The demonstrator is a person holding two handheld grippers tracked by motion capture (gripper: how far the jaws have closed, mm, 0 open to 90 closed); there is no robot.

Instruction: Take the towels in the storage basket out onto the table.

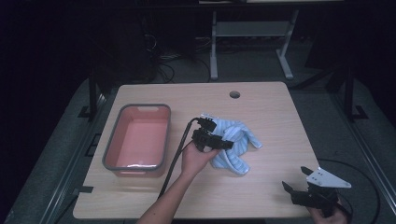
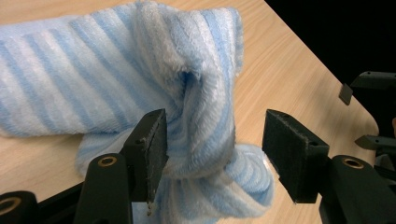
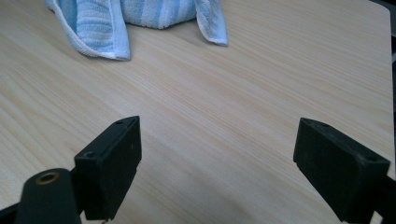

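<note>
A light blue striped towel (image 1: pixel 238 148) lies crumpled near the middle of the wooden table (image 1: pixel 271 116). My left gripper (image 1: pixel 223 140) reaches into its left side. In the left gripper view a bunched fold of the towel (image 2: pixel 201 116) stands between the pads of the left gripper (image 2: pixel 215 149). The left pad (image 2: pixel 156 149) touches the cloth and the right pad (image 2: pixel 289 154) stands clear of it, so the jaws are open. My right gripper (image 1: pixel 295 178) rests near the table's front right corner, open, with bare wood between its jaws (image 3: pixel 217 154). The towel (image 3: pixel 102 23) lies well ahead of it.
A pink tub with a grey rim (image 1: pixel 135 107) sits at the table's left, with nothing in it. A round cable hole (image 1: pixel 235 94) is at the far edge. Beyond the table are a dark floor, desk legs (image 1: pixel 214 51) and cables.
</note>
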